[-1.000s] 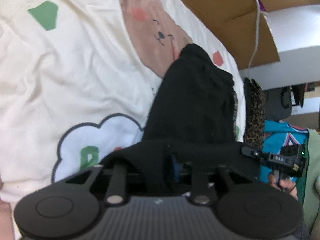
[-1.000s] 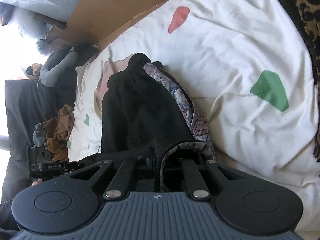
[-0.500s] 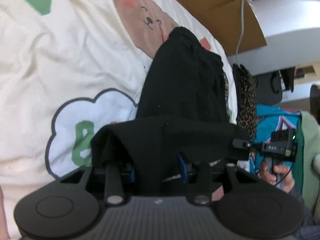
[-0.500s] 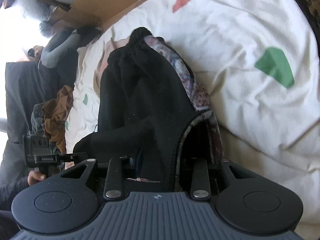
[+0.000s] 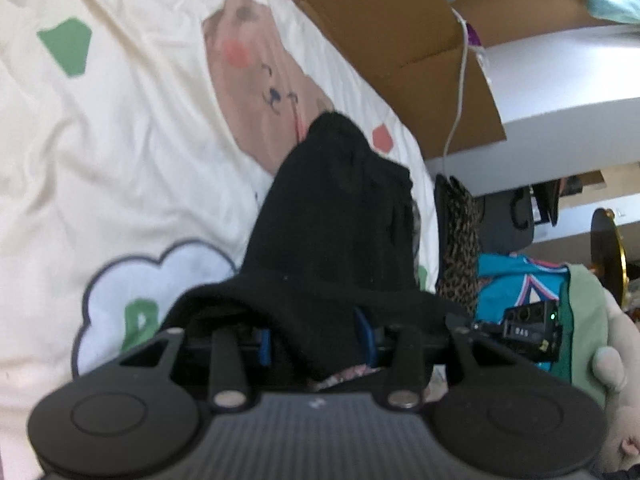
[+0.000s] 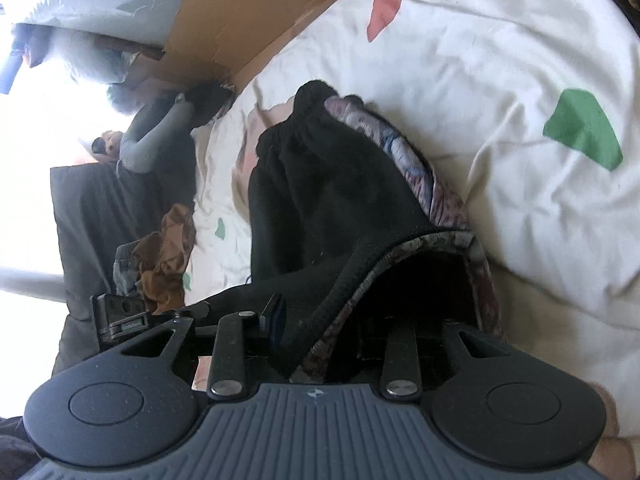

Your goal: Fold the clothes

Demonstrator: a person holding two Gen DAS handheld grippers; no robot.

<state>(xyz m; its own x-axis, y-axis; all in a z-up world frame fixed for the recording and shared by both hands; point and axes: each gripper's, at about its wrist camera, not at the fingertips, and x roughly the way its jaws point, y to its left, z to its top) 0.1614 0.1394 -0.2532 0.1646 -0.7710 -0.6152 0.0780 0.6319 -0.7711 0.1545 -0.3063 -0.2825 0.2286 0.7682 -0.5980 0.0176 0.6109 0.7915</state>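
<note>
Cream bedsheet (image 5: pixel 120 152) below; both grippers (image 5: pixel 316 340) (image 6: pixel 320 332) level, side by side, clamped on black garment (image 5: pixel 336 216).

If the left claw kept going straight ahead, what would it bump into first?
Probably the black garment it already grips, which stretches ahead of the left claw; past that, the cartoon-print bedsheet. Depth is unclear.

Two close wrist views, shared black garment (image 5: pixel 336 216)

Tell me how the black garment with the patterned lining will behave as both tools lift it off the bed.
The black garment is probably floppy: it sags from the left tool down to the bedsheet. It likely has some weight, since the fabric looks thick. At the right tool its edge curls open, showing the patterned lining, so layers may shift apart.
</note>
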